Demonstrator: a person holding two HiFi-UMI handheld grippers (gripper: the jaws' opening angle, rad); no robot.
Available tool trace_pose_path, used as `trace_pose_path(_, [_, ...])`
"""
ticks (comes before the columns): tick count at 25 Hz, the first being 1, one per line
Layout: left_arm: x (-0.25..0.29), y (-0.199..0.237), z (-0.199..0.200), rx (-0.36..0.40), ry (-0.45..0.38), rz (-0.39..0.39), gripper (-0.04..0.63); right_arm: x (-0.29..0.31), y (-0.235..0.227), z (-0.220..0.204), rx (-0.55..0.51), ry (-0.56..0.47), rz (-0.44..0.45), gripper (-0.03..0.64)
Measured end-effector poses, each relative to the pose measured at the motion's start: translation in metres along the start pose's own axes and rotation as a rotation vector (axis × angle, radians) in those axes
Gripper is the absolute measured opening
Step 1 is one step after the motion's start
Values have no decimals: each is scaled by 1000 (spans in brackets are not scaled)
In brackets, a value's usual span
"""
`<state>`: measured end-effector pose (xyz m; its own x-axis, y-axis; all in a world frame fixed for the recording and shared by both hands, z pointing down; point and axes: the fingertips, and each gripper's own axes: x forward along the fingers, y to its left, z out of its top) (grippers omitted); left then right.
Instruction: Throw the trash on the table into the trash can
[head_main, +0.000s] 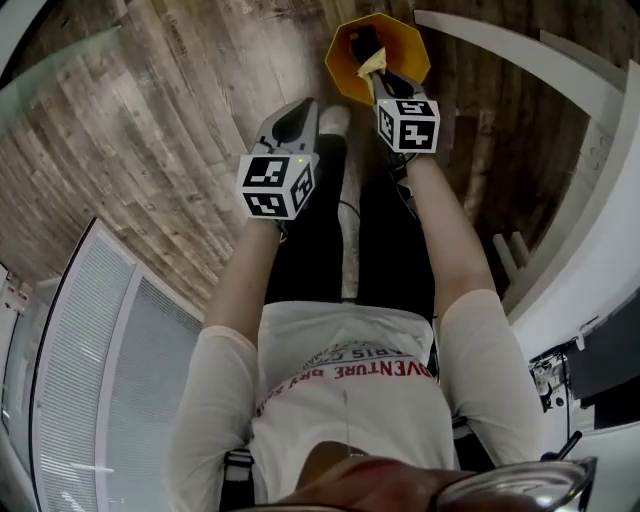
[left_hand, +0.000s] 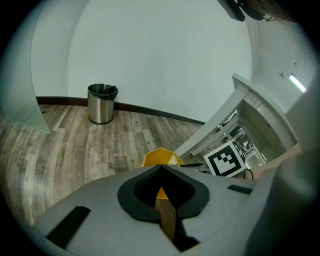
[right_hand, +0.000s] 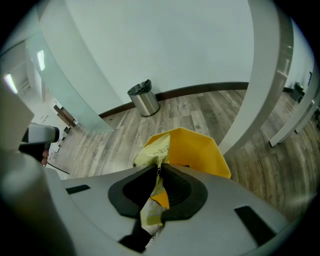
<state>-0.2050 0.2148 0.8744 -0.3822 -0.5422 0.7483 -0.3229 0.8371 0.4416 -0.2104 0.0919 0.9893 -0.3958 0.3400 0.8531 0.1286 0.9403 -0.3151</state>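
Note:
A yellow trash can (head_main: 410, 45) stands on the wood floor in front of the person's feet. My right gripper (head_main: 385, 85) hangs over its opening, shut on a crumpled yellow-green wrapper (head_main: 374, 66). In the right gripper view the wrapper (right_hand: 152, 150) sticks out past the closed jaws (right_hand: 160, 169), with the can (right_hand: 200, 150) right beyond. My left gripper (head_main: 298, 112) is lower left of the can, above the floor. Its jaws (left_hand: 161, 169) are closed on a thin brown strip (left_hand: 166, 215), and the can (left_hand: 155, 157) shows just past them.
A white table (head_main: 600, 230) curves along the right, its leg (right_hand: 265, 75) close beside the can. A steel waste bin (left_hand: 102, 103) stands far off by the wall. A frosted glass panel (right_hand: 65, 75) is at the left. The right gripper's marker cube (left_hand: 225, 159) is nearby.

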Motion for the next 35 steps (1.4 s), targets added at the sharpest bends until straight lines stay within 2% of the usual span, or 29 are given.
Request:
trace_pose_path(5, [20, 31, -33, -45, 16, 28, 23, 40, -7, -21, -37, 11, -11, 78])
trace_pose_path(8, [23, 42, -44, -63, 20, 39, 23, 49, -16, -27, -36, 17, -53, 121])
trace_pose_path(11, [19, 45, -49, -82, 18, 50, 23, 46, -21, -25, -55, 7, -93, 184])
trace_pose_path(15, [8, 37, -39, -76, -2, 62, 23, 30, -12, -13, -78, -8, -83, 192])
trace_pose_path(17, [0, 28, -25, -73, -30, 59, 23, 15, -4, 0, -79, -28, -81, 185])
trace_pose_path(21, [-26, -2, 14, -61, -84, 36, 23, -33, 13, 38, -65, -97, -93, 39])
trace_pose_path(26, [-66, -50, 74, 4, -131, -11, 23, -117, 41, 99, -63, -225, -74, 26])
trace_pose_path(31, [-128, -123, 138, 81, -182, -53, 23, -241, 62, 151, -23, -343, -67, 26])
trace_pose_path(33, [-154, -160, 166, 113, -221, -91, 23, -294, 64, 170, -18, -405, -75, 26])
trace_pose_path(35, [-169, -201, 193, 177, -269, -158, 23, -345, 55, 191, -9, -498, -113, 26])
